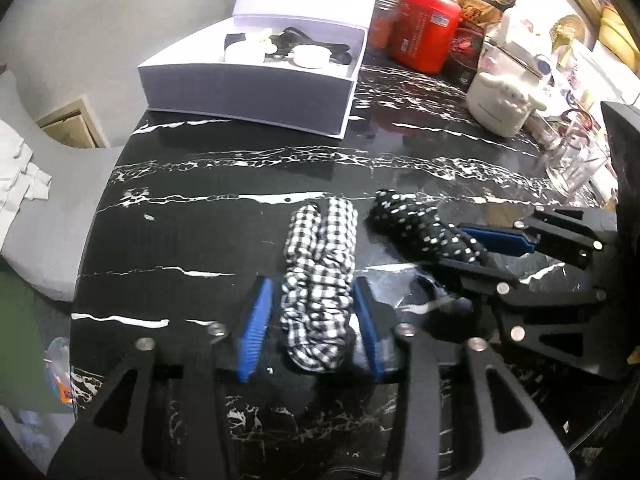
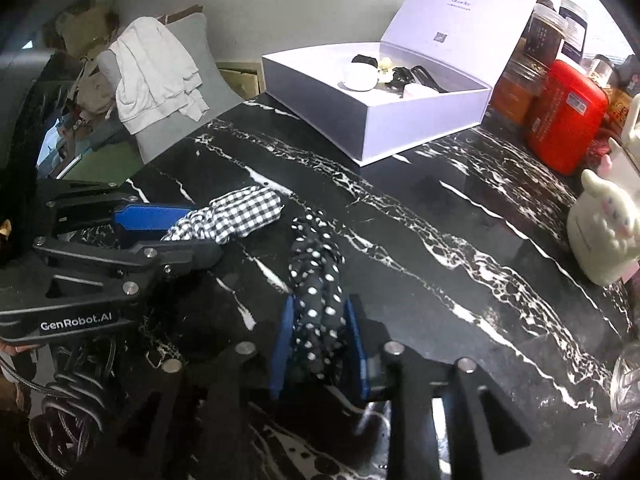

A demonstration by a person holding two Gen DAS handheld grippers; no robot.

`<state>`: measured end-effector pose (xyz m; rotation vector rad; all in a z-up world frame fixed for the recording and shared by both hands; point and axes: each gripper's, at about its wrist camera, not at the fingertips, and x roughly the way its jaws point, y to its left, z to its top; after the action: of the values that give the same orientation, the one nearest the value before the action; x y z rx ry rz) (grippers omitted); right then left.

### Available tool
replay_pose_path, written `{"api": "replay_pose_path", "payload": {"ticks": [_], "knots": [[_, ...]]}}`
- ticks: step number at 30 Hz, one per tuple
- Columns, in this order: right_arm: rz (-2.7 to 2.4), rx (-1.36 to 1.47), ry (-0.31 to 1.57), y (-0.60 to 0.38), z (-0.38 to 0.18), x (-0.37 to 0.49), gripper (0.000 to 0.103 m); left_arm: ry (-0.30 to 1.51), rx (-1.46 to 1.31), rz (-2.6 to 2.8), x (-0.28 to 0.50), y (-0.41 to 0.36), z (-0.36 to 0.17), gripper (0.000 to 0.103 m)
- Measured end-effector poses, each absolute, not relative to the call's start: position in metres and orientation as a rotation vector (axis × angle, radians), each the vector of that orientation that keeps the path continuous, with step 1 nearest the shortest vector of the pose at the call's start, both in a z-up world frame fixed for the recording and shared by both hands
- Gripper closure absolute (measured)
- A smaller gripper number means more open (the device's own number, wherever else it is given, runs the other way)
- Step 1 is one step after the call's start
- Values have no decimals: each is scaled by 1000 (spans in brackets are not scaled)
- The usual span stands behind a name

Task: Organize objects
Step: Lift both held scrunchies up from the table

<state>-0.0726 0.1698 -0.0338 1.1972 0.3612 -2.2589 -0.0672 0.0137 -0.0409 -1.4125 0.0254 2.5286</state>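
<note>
The black-and-white checked fabric scrunchie lies stretched lengthwise on the black marble tabletop with white veining, held between the blue-padded fingers of the left gripper. Both pads press against the sides of the fabric, so the left gripper is clenched on this scrunchie. In the right wrist view the same scrunchie protrudes past the left gripper towards the table centre.

The black fabric scrunchie with white polka dots lies just beside the checked one, on its right. The right gripper grasps it: the blue pads close on its near end, and the free end rests on the tabletop. In the left wrist view the dotted scrunchie runs diagonally from the right gripper.

Further out, an open white rectangular cardboard box stands at the far edge of the tabletop with its hinged lid raised; it holds small white and black items too small to identify. To its right stand a red rectangular plastic container and a cream-coloured figurine-shaped object. A clear glass stands near the right edge.
</note>
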Motion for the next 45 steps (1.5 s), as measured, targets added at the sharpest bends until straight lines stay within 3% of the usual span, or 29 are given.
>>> {"api": "replay_pose_path", "payload": {"ticks": [12, 16, 18, 19, 22, 25, 45], "knots": [[-2263, 1184, 347, 171, -40, -81, 67, 56, -1408, 2527, -74, 17, -46, 52], [-2266, 1165, 332, 172, -41, -82, 67, 80, -1385, 2529, -75, 20, -46, 73], [-2267, 1168, 327, 172, -41, -84, 67, 94, -1392, 2523, -77, 20, -46, 74], [-2268, 1169, 330, 172, -41, -85, 67, 106, -1397, 2519, -78, 21, -46, 75], [-2285, 1167, 348, 171, -41, -86, 84, 117, -1399, 2517, -78, 21, -46, 76], [-2282, 1164, 341, 173, -41, -85, 87, 112, -1398, 2517, -78, 21, -46, 78], [-2279, 1103, 363, 172, -15, -49, 88, 69, -1336, 2543, -48, 18, -19, 79]]}}
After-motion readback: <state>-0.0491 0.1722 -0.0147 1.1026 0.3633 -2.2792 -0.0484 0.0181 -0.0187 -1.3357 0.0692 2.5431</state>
